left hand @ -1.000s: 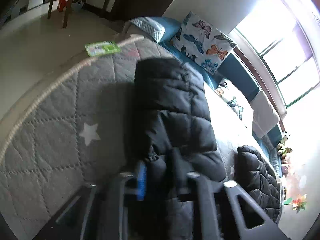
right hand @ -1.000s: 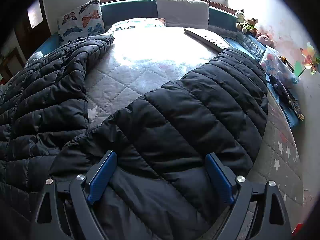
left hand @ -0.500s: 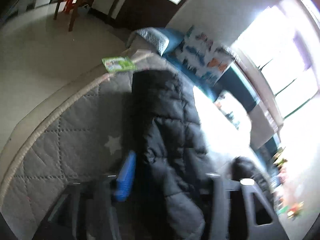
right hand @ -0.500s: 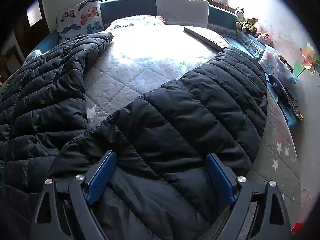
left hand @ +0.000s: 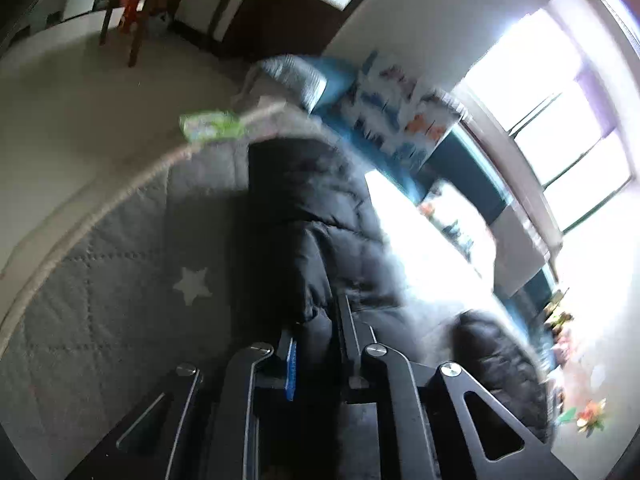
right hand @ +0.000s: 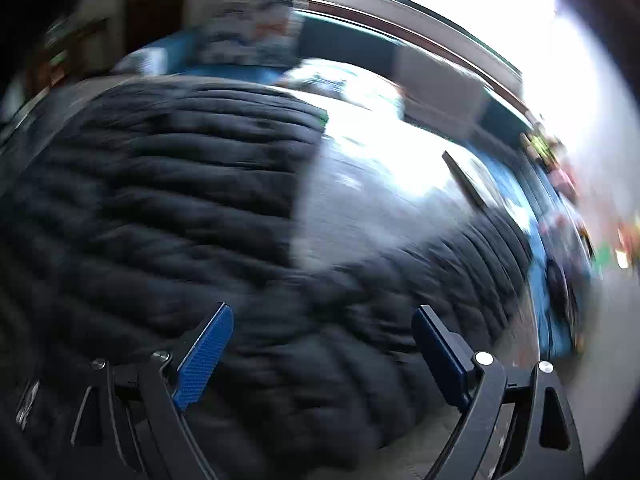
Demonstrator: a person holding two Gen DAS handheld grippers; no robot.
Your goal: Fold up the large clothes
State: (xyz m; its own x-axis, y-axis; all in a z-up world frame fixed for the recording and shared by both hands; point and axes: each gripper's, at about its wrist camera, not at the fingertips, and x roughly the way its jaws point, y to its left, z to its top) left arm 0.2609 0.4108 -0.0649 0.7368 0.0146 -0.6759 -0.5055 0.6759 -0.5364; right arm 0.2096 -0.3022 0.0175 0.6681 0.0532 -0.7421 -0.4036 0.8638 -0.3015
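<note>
A black quilted puffer jacket [left hand: 304, 216] lies on a grey quilted bed cover [left hand: 120, 264] with white stars. My left gripper [left hand: 316, 344] is shut on a fold of the jacket's edge, with fabric pinched between the blue pads. In the right wrist view the jacket [right hand: 160, 200] fills the left and lower frame, blurred by motion. My right gripper [right hand: 320, 344] is open just above the jacket, its blue pads [right hand: 204, 356] wide apart with nothing between them.
A butterfly cushion [left hand: 400, 120] and teal headboard stand at the far end of the bed. A green packet [left hand: 212, 124] lies at the bed's rim. Soft toys [right hand: 548, 152] line the window side. Beige floor and wooden furniture [left hand: 132, 8] lie beyond the bed edge.
My left gripper opened half a second ago and has now shut on the jacket's edge. My right gripper has swung left over the jacket, staying open; both views are blurred.
</note>
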